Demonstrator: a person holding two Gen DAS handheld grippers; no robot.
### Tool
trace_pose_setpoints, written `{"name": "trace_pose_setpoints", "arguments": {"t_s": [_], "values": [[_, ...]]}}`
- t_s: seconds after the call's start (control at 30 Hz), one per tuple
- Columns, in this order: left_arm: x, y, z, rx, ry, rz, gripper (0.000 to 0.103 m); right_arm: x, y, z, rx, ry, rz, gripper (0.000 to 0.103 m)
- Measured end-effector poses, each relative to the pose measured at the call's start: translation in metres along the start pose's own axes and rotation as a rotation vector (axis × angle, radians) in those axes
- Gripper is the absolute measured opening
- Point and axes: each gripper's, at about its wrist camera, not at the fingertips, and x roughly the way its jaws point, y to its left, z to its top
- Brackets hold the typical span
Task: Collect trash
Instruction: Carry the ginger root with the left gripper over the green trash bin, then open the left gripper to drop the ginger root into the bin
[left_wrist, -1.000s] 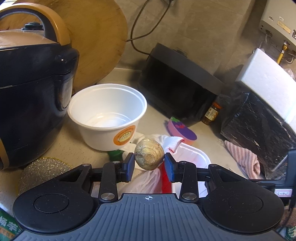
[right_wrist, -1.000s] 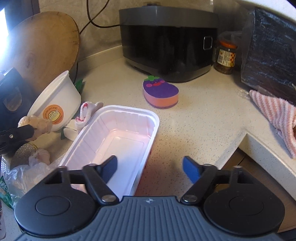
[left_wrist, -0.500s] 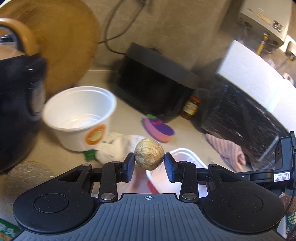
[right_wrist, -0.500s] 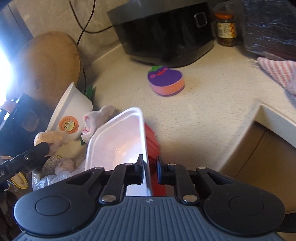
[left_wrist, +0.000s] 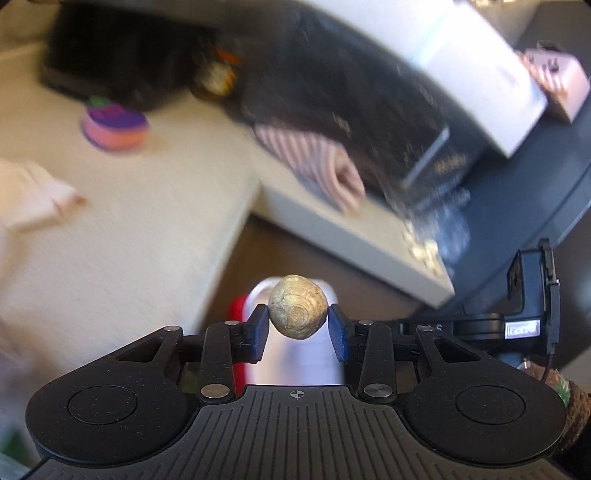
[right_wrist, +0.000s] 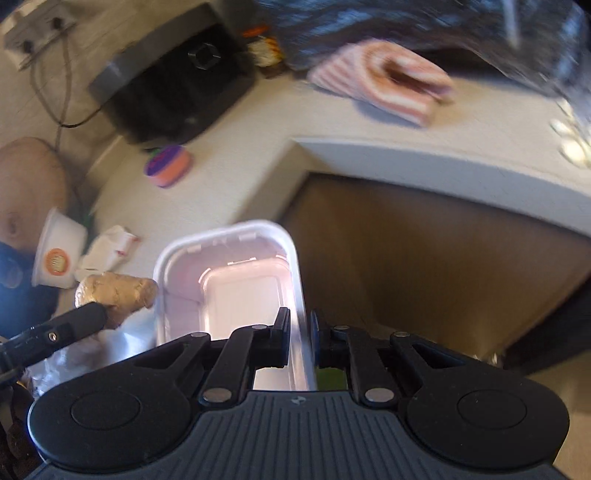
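Note:
My left gripper (left_wrist: 298, 325) is shut on a tan knobbly ginger piece (left_wrist: 297, 312), held in the air past the counter edge; it also shows in the right wrist view (right_wrist: 118, 293). My right gripper (right_wrist: 298, 332) is shut on the right rim of a white plastic tray (right_wrist: 221, 266) and holds it off the counter, over the brown cabinet front. The tray shows behind the ginger in the left wrist view (left_wrist: 295, 358). A crumpled white wrapper (right_wrist: 107, 249) and a white takeaway bowl (right_wrist: 57, 254) remain on the counter.
A beige counter (right_wrist: 236, 158) with an inside corner carries a purple-orange sponge (right_wrist: 168, 170), a black appliance (right_wrist: 173, 81), a striped pink cloth (right_wrist: 384, 77) and a jar (right_wrist: 264, 46). A brown cabinet (right_wrist: 424, 266) stands below. A clear plastic bag (right_wrist: 74, 354) lies at lower left.
Both grippers swung right and away from the counter. The right gripper lifted the tray clear of the countertop over the cabinet. The left carried the ginger alongside the tray.

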Motion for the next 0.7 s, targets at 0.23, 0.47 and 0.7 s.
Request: {"name": "trace_pose_setpoints", "arguments": {"t_s": [0.23,0.47,0.7], "values": [[0.096,0.007,-0.058,-0.071,0.243,0.071,0.040,0.050,-0.072,-0.050,0.106,0.144,-0.066,0.011],[0.170,0.036,-0.124,-0.133,0.454,0.189,0.040,0.100,-0.114,-0.092,0.136,0.288,-0.137,0.012],[0.230,0.064,-0.164,-0.259,0.588,0.194,0.040,0.110,-0.121,-0.112,0.152,0.367,-0.121,0.017]]}}
